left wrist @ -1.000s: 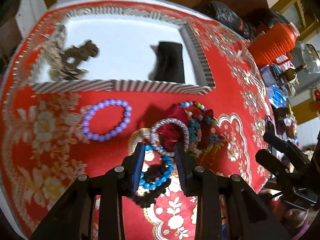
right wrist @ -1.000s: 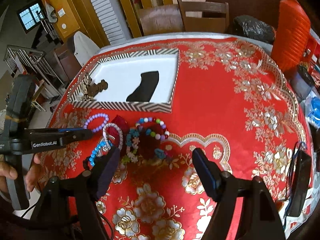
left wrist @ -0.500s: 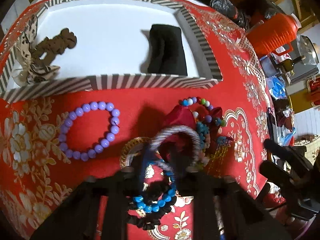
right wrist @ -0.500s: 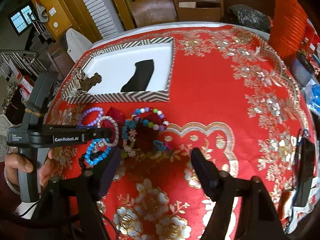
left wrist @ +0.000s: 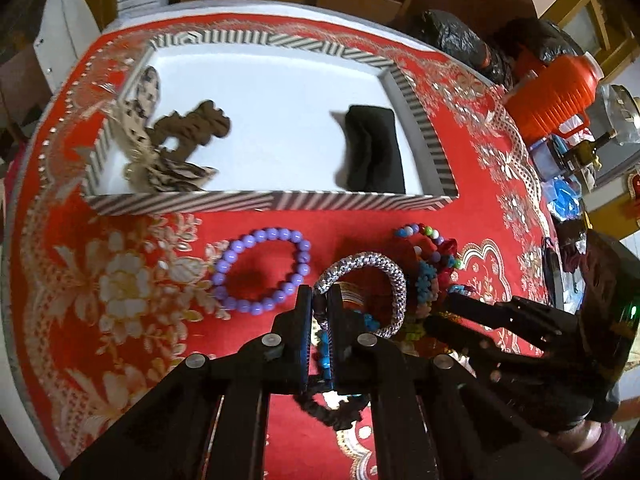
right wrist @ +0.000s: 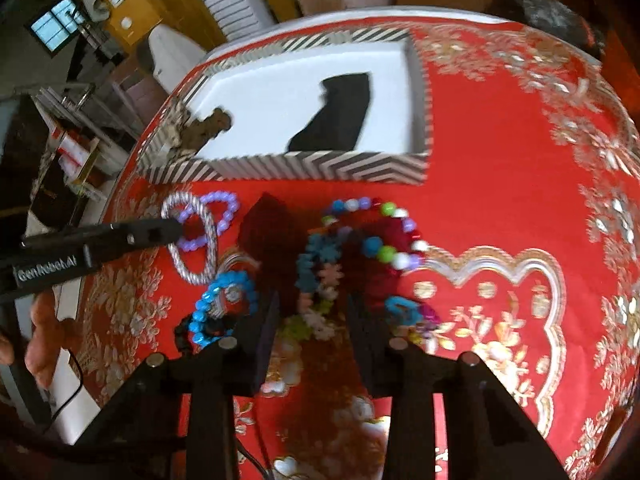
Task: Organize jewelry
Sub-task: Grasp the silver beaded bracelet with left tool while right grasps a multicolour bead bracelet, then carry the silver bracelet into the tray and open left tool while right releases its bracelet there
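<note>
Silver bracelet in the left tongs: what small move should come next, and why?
Probably lift it a little and carry it toward the striped box. The left tongs look shut on the silver bracelet, which appears raised above the purple bracelet in the right view. The box lies just beyond, with white floor free between its contents.

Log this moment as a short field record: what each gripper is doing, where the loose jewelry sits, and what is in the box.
left gripper: jaws shut on silver braided bangle
right gripper: jaws open, low over jewelry pile
purple bead bracelet: on red floral tablecloth, apart from pile
multicolour bead bracelet: in pile
striped box: holds black cloth pouch
</note>
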`<state>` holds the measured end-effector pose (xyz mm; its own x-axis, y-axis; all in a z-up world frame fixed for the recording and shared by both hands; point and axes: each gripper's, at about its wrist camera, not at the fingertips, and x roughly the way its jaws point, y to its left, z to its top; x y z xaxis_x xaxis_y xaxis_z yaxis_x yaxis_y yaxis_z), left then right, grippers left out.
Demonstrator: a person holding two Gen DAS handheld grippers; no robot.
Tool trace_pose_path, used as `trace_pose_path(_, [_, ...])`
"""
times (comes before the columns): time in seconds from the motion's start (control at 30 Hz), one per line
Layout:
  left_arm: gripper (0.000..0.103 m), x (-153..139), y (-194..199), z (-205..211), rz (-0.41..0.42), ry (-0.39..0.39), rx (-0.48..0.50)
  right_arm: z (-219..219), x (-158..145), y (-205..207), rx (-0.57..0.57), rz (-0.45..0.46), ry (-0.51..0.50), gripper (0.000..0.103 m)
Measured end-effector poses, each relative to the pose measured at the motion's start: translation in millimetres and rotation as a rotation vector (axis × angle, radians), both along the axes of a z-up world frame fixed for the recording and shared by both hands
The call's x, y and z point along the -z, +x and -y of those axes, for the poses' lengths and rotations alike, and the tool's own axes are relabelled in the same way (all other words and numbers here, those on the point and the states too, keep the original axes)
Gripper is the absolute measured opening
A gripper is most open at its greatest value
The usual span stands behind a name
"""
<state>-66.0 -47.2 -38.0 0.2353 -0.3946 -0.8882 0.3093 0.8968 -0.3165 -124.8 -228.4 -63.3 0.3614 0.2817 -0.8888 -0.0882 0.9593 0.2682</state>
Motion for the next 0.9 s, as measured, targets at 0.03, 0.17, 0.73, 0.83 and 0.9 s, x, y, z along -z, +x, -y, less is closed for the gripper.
trace_pose_path(0.03, [0.0,-1,0,-1,0.002,0.002,-0.004,-5,0,0,-0.014,0.009,-0.021,0.037])
trace_pose_path(0.17, [0.0,-2,-1,-8,0.002,0.012,-0.023,-10,17,7,-0.011,-0.042,-0.053,0.022])
trace_pose_path(0.73, [0.0,-50,1,-15,0.089,0.007,-0.083,34,-109,-14,0.032,0.217,0.156,0.006])
trace_pose_path(0.83, [0.0,-61,2,-11,0.116,0.024,-0.089,35,-118,-11,0.022,0.232,0.161,0.006])
trace_pose_path(0.9, [0.0,-68,3,-10,0.13,0.031,-0.093,32,-125,-10,0.014,0.252,0.148,0.006])
